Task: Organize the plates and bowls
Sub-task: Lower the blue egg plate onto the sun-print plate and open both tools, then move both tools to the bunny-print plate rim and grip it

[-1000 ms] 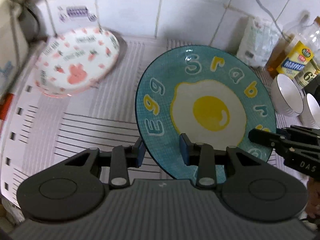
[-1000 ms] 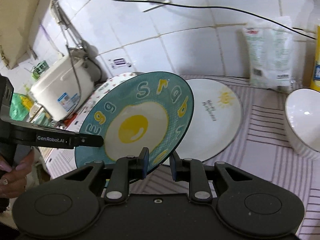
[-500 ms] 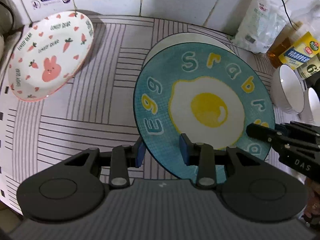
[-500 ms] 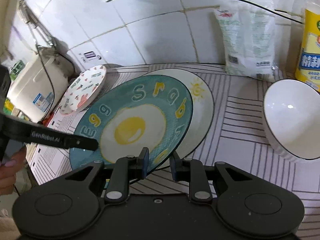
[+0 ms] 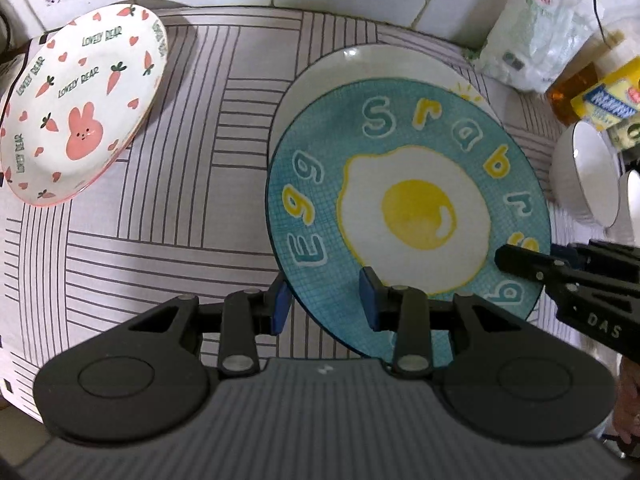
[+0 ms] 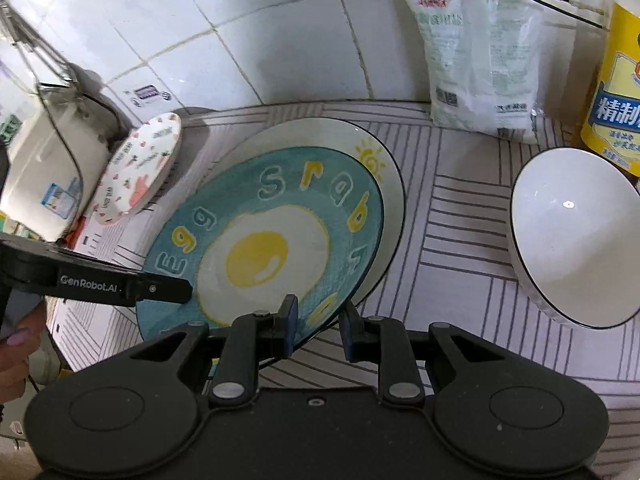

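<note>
egg plate (image 5: 408, 208) pinched at near rim by left tongs (image 5: 325, 300) and right tongs (image 6: 318, 330), above white plate (image 6: 394, 188).

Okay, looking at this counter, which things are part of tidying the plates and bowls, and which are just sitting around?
Job:
teal egg plate, held by both tongs
white sun plate
bunny plate
white bowl

Lying about:
plastic bag
yellow-label bottle
rice cooker

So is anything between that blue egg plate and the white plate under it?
Nothing visible. The blue egg plate, gripped at its rim by both the left gripper and right gripper, hangs tilted over the white sun plate, whose exposed surface is bare.
</note>
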The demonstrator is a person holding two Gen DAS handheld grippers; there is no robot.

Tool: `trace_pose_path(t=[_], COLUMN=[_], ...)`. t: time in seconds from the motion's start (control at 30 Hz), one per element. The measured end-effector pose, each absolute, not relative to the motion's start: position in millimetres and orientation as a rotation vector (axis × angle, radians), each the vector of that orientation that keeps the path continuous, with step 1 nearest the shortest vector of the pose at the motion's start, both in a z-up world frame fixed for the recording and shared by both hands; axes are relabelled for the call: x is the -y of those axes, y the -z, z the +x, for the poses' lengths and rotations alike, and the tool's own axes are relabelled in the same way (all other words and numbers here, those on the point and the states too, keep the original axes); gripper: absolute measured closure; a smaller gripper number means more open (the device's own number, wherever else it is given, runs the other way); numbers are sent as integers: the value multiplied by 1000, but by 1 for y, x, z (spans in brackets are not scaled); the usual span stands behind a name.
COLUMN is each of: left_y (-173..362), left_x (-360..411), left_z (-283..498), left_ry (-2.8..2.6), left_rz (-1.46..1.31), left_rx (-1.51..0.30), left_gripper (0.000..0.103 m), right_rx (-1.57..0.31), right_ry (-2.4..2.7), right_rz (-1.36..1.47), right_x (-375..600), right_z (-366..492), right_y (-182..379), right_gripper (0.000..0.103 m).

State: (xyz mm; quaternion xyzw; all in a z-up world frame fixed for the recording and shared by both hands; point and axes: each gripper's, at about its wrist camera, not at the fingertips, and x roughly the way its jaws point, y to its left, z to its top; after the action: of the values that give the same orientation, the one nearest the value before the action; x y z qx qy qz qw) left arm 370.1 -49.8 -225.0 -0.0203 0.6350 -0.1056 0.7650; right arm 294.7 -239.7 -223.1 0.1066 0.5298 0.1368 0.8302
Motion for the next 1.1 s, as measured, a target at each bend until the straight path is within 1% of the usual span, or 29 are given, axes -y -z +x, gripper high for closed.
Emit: trace_pose_path(t=[0.13,0.4,0.63,0.7,0.83,1.1], left_y=[228,230,231,231,225,202], left_x=[57,66,72,71,62,19], left_z=[372,380,384,381,373,342], left_ry=[218,186,150,156,192,205], left_rz=[-27,0,14,8,-32,-14], left_rx=[-1389,-1401,-1396,-1385,-1370,-1271], left_gripper=[69,69,70,70,68,67], right_rx=[-1172,-1147,-1130,-1125,-1110,-981], right_ry=[-226,-175,-143,-137,-127,-71], right_rz=[185,136,105,79,90,111], right_x=[231,226,222,218,219,215], right_z=[300,304,310,311,310,270], right_y=[228,235,238,240,241,220], right_gripper=[73,65,64,62,63,63])
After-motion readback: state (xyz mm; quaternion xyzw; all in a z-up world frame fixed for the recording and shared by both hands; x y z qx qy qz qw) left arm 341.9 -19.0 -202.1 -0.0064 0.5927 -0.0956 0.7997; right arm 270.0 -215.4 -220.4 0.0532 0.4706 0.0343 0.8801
